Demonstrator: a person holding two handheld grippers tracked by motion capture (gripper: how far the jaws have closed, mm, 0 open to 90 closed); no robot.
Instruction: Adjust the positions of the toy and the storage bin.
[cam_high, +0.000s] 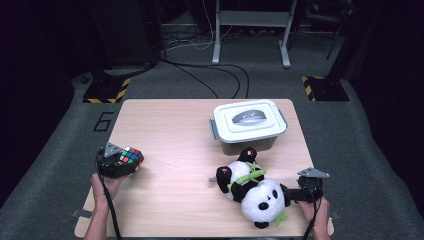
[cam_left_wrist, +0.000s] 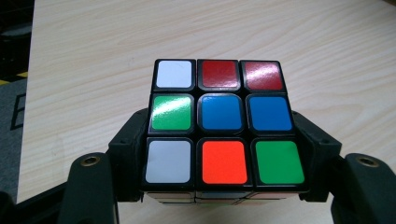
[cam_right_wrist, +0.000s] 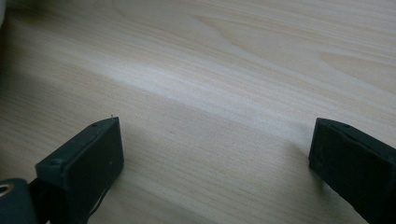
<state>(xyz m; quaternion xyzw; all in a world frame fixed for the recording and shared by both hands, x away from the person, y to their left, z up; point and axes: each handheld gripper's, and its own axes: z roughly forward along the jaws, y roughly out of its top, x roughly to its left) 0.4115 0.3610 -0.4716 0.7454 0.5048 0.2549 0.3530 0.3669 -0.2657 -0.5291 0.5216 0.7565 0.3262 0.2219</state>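
At the left edge of the table (cam_high: 165, 125), the left gripper (cam_high: 129, 162) holds the puzzle cube (cam_high: 131, 156) clamped between its two black jaws, which press on opposite side faces; in the left gripper view the cube (cam_left_wrist: 222, 128) sits square in the grip with a mixed face of white, red, green, blue and orange tiles turned up toward the camera. The cube seems lifted just clear of the wood, though the high view is too small to be sure. A cube has no real long axis; what can be said is that its tiled top face tilts up and toward the person, and one corner points out across the table toward the middle. The risk from here is a slip: the jaws grip smooth plastic faces low on the cube, so a quick swing or a twist of the wrist could let it rotate or drop out. Toward the middle stands a closed white-lidded box (cam_high: 249, 121), so anything meant to go in would meet the lid. In front of it lies a plush panda (cam_high: 252, 190), and beside its head the right gripper (cam_high: 295, 194) rests with jaws spread wide and nothing between them.
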